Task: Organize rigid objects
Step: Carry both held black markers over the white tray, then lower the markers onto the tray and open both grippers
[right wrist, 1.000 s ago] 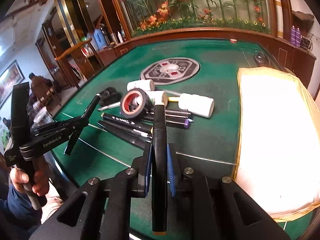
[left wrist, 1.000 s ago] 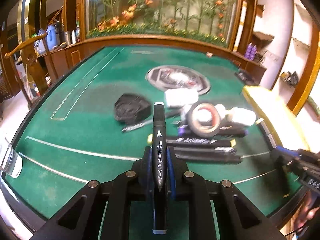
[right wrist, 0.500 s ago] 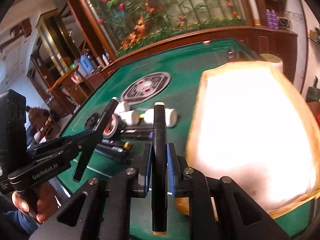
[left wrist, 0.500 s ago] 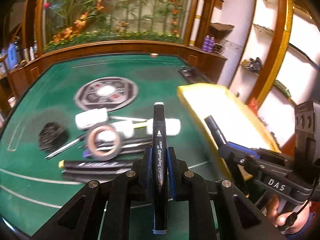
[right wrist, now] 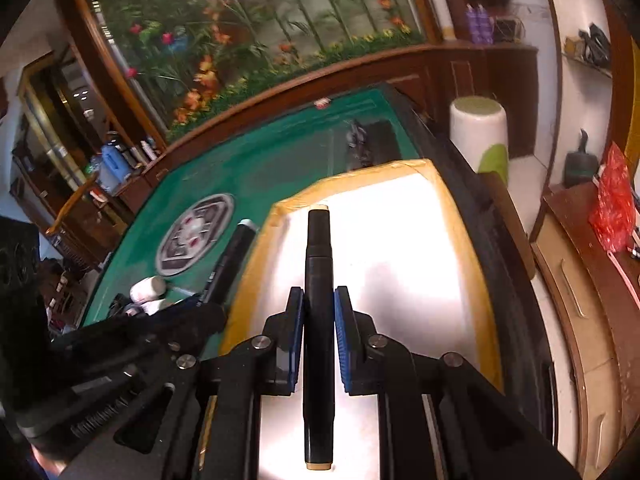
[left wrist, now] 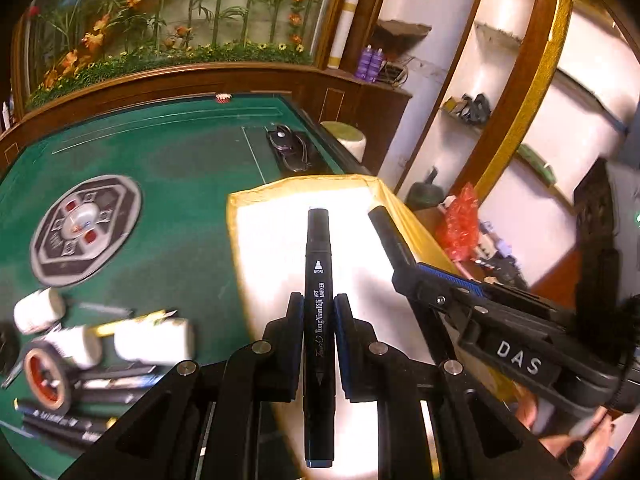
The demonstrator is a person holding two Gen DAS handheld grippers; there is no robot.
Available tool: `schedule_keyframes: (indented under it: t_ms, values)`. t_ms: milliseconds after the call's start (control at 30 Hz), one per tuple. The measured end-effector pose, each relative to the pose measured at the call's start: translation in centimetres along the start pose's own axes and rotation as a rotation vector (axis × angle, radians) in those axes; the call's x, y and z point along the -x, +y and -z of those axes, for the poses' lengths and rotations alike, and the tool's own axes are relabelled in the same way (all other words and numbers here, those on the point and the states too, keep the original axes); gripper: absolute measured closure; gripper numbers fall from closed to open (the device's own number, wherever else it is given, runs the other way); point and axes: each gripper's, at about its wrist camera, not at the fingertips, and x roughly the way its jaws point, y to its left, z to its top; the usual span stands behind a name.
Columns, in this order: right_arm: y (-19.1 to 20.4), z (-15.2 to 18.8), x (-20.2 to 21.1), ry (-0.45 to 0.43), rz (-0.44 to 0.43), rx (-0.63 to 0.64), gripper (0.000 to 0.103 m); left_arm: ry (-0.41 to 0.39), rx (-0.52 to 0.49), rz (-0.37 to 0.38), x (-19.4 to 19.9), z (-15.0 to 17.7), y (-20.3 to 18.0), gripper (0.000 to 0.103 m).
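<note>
Markers: the left gripper [left wrist: 318,312] is clamped on a black marker [left wrist: 319,280], the right gripper [right wrist: 318,308] on a tan-tipped marker [right wrist: 319,280], both held over the yellow-rimmed tray [right wrist: 256,264], its bright floor bare. The pile [left wrist: 80,352] on the green table [left wrist: 180,184] is blurred and cut off at the frame edge.

A red plastic bag [left wrist: 460,222] lies beside two purple bottles' [left wrist: 370,63] shelf wall.
</note>
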Motion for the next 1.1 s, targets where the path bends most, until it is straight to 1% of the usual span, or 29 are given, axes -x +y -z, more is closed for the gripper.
schedule_keyframes:
  t_ms: [100,167,200,400,567,700,800,933,967,1000,1033,1100]
  values:
    - [-1.1,-1.5,-1.4,0.028,0.030,-0.023,0.089,0.024,0.025,-0.024,-2.6,-0.7,-0.1,0.089]
    - [-1.0,-1.8,-2.3,0.051,0.086,0.013,0.089,0.058,0.057,0.004,-3.8,-0.9,0.3,0.089]
    - [-1.1,-2.0,-2.6,0.052,0.096,0.008,0.089,0.064,0.058,0.002,-3.9,-0.8,0.2,0.089]
    - [-1.5,-1.9,-4.3,0.109,0.102,0.014,0.089,0.079,0.030,0.011,-4.9,-0.5,0.4,0.089]
    - [-1.4,-2.1,-4.6,0.118,0.120,0.021,0.089,0.100,0.013,0.009,-5.5,-0.1,1.1,0.089]
    - [-1.3,-2.0,-5.1,0.138,0.135,0.025,0.088,0.128,0.010,0.025,-6.3,0.0,1.2,0.089]
    - [-1.2,-2.0,-5.4,0.156,0.148,0.023,0.088,0.124,-0.003,0.036,-6.2,0.1,1.1,0.089]
    - [-1.1,-1.9,-4.5,0.125,0.159,0.014,0.087,0.125,-0.003,0.060,-5.7,0.2,1.1,0.089]
    - [-1.0,-1.8,-4.0,0.104,0.145,0.000,0.085,0.121,-0.006,0.071,-5.5,0.2,1.0,0.089]
    - [-1.0,-1.6,-3.6,0.092,0.135,-0.008,0.080,0.115,-0.009,0.081,-5.2,0.2,1.0,0.089]
    - [-0.9,-1.5,-3.2,0.082,0.126,-0.015,0.077,0.106,-0.015,0.091,-4.8,0.2,0.9,0.086]
    - [-0.8,-1.1,-2.0,0.046,0.092,-0.033,0.072,0.075,-0.029,0.104,-3.9,0.2,0.5,0.074]
